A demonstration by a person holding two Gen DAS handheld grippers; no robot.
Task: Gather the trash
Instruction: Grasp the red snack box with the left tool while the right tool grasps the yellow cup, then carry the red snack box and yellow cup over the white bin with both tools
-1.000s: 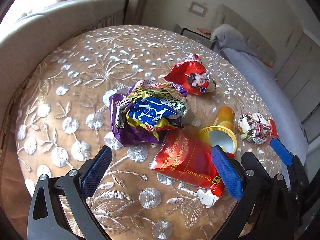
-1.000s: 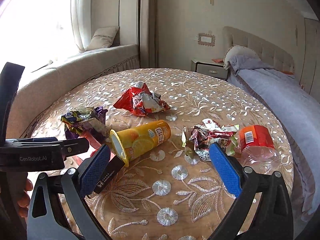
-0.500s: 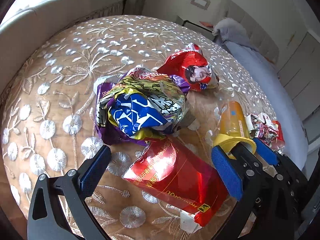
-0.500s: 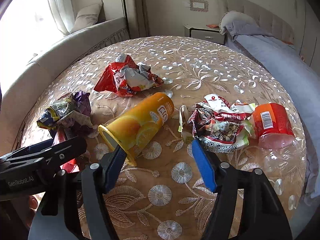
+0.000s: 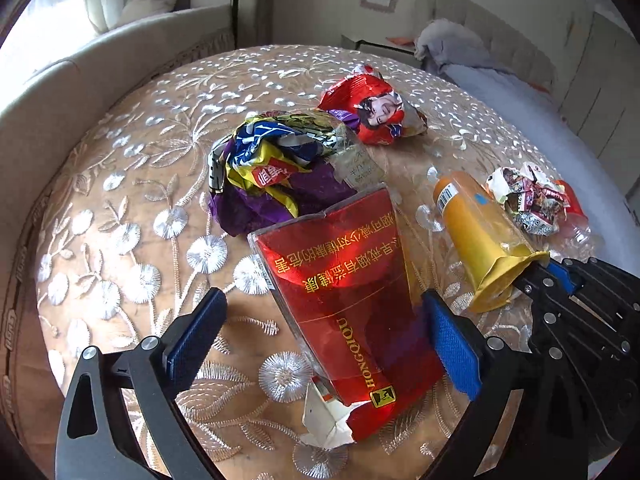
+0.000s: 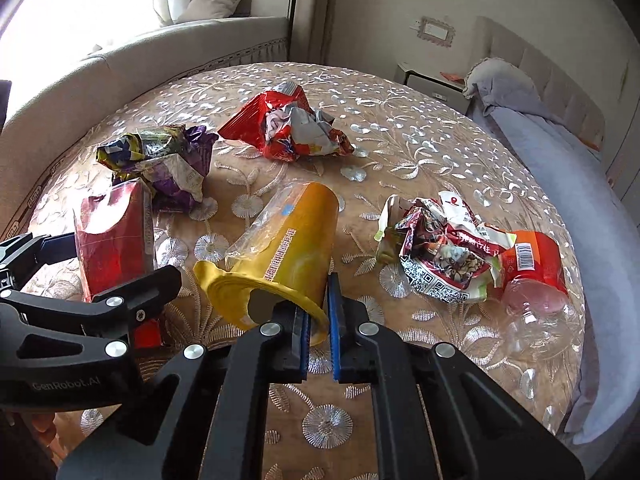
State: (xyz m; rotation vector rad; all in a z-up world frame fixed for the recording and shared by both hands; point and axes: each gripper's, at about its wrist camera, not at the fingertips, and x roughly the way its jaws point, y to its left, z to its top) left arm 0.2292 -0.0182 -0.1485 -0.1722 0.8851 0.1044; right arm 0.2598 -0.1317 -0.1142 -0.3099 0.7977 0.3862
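My right gripper [image 6: 319,320] clenched on rim of yellow tube [image 6: 280,248], jaws just closing; thin wall pinched between pads, mouth squashed. Tube lies on side mid-table, looks light, crushable, so grip rim gently. My left gripper [image 5: 320,332] spread, jaws just narrowing slightly, straddling red carton [image 5: 344,300], pads not touching. Carton flat, stiff-ish, film slippery; take across long edges. Round table [image 6: 420,152], embroidered gold cloth under glossy cover. Bedroom: bed right, window bench behind.

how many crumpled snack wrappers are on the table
3: a red one at the far middle, a purple and yellow one on the far left beside the red carton, and a red and white one on the right against the plastic bottle.
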